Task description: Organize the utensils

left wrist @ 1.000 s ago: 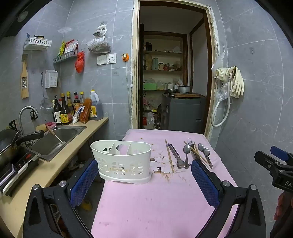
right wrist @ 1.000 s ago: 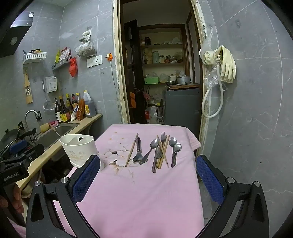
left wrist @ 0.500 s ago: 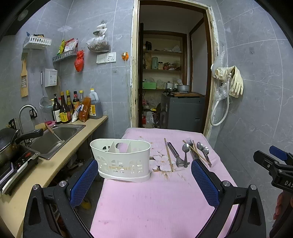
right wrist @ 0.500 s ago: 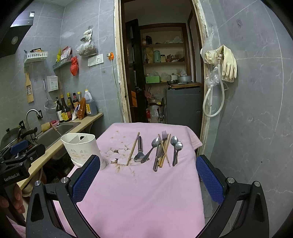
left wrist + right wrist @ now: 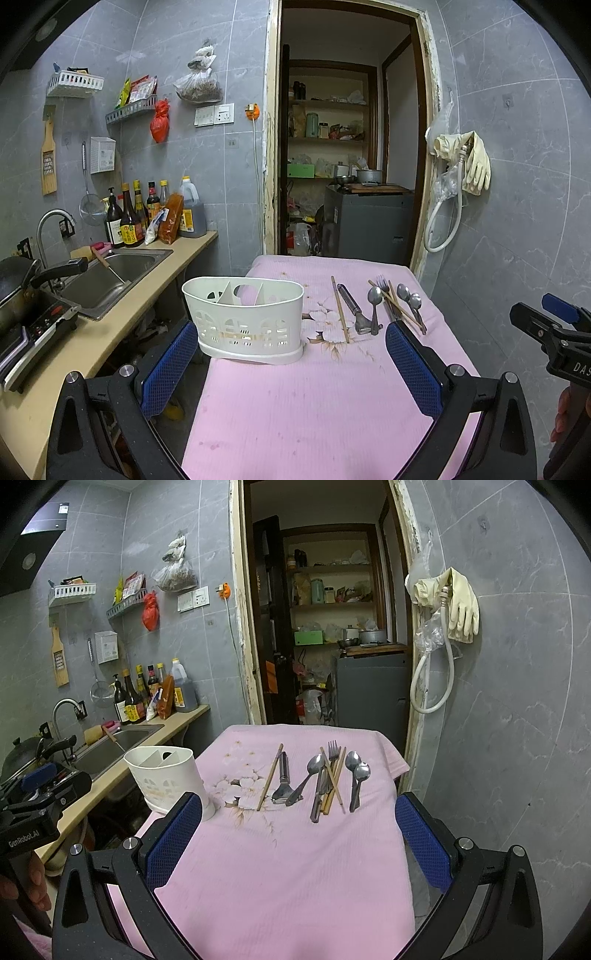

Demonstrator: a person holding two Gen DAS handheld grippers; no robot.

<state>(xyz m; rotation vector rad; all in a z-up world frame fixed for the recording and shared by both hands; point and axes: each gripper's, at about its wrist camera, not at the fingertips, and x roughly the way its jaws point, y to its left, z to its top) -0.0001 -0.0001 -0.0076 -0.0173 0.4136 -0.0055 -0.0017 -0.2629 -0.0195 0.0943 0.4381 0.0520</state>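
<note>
A white plastic utensil caddy (image 5: 244, 317) (image 5: 166, 775) with dividers stands empty on the left side of a pink cloth-covered table (image 5: 314, 398) (image 5: 288, 867). To its right lie a single chopstick (image 5: 270, 776), a peeler (image 5: 283, 778), three spoons (image 5: 354, 765), a fork (image 5: 332, 753) and more chopsticks (image 5: 334, 781). My left gripper (image 5: 291, 350) is open and empty, just short of the caddy. The right gripper (image 5: 299, 830) is open too, hovering in front of the utensils with nothing held.
A counter with a sink (image 5: 110, 273), a wok on a cooktop (image 5: 22, 306) and sauce bottles (image 5: 129, 221) runs along the left. Behind the table is a doorway to a pantry with a grey cabinet (image 5: 367, 221). A tiled wall with gloves (image 5: 461, 605) is close on the right.
Both views have shifted slightly: the table and utensils sit a little lower and nearer in frame. Nothing on the table has moved and both grippers stayed open.
</note>
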